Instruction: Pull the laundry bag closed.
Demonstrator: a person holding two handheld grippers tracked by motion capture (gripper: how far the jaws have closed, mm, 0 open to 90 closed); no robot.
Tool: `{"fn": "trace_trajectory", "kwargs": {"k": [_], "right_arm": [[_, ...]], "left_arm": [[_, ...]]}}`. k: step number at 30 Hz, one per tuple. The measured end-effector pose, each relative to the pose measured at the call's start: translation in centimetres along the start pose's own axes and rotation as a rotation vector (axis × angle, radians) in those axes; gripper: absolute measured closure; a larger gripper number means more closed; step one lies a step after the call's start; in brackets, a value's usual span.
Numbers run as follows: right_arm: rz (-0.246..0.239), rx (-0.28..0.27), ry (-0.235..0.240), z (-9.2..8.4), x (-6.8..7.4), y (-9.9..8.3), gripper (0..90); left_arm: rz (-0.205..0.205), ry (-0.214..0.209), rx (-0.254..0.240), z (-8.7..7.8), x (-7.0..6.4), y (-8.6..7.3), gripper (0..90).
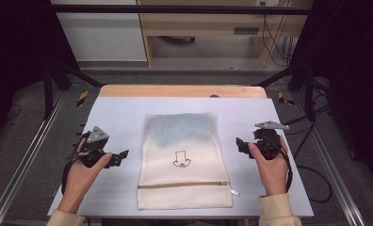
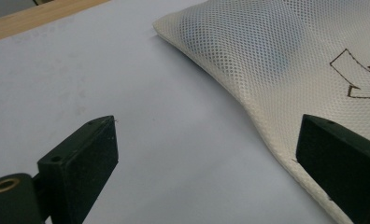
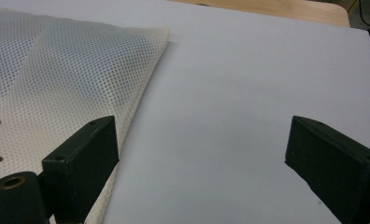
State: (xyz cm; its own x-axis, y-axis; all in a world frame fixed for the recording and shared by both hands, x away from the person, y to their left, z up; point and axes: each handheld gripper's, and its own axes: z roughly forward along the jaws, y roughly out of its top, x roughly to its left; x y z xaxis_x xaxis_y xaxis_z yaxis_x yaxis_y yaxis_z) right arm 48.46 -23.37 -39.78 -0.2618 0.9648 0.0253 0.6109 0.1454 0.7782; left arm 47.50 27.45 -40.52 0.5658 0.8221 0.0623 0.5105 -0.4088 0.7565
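Your mesh bag [image 1: 182, 155] is cream cloth, an open net weave, rough and matt, with a stitched dark outline figure [image 1: 180, 159] and a brownish zipper [image 1: 184, 185] ending in a shiny metal pull [image 1: 235, 192]. The table [image 1: 123, 117] top is smooth, matt pale sheet; its far edge shows bare wood. Your grippers' jaws are matt black plastic with grainy pads.

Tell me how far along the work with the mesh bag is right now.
Done: the mesh bag lies flat on the table, something bluish inside, its zipper looking closed. In hand: nothing; the left gripper and right gripper hover open at the bag's two side edges. Left: gripping and handling the bag, not yet begun.
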Motion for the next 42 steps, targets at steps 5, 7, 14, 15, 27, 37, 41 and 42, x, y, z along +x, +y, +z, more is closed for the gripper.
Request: {"fn": "trace_trajectory", "kwargs": {"k": [5, 7, 14, 15, 27, 37, 41, 42], "right_arm": [[0.019, 0.01, 0.001, 0.7, -1.0, -0.4, 8.5], [0.01, 0.025, 0.008, 1.0, -1.2, -0.6, 7.4], [0.015, 0.077, 0.007, 2.0, -2.1, -1.1, 8.2], [0.015, 0.088, 0.008, 2.2, -2.3, -1.2, 8.1], [0.047, 0.134, -0.017, 3.5, -3.7, -2.6, 9.3], [0.058, 0.152, -0.021, 3.8, -4.6, -3.9, 9.8], [0.056, 0.153, -0.015, 3.9, -4.7, -4.4, 10.2], [0.061, 0.148, -0.014, 3.8, -4.8, -4.5, 10.3]], "left_arm": [[-0.003, 0.003, 0.002, 0.2, 0.8, -0.2, 4.6], [-0.004, 0.007, 0.002, 0.2, 1.0, -0.2, 4.5], [-0.015, 0.034, 0.027, 0.6, 2.3, -0.9, 4.4], [-0.02, 0.031, 0.027, 0.7, 2.4, -1.0, 4.5], [-0.051, 0.051, 0.07, 1.6, 3.7, -2.5, 4.9], [-0.095, 0.065, 0.068, 1.7, 4.9, -3.9, 5.1], [-0.104, 0.068, 0.064, 2.0, 5.1, -4.4, 5.2], [-0.107, 0.07, 0.063, 2.0, 5.1, -4.5, 5.2]]}}
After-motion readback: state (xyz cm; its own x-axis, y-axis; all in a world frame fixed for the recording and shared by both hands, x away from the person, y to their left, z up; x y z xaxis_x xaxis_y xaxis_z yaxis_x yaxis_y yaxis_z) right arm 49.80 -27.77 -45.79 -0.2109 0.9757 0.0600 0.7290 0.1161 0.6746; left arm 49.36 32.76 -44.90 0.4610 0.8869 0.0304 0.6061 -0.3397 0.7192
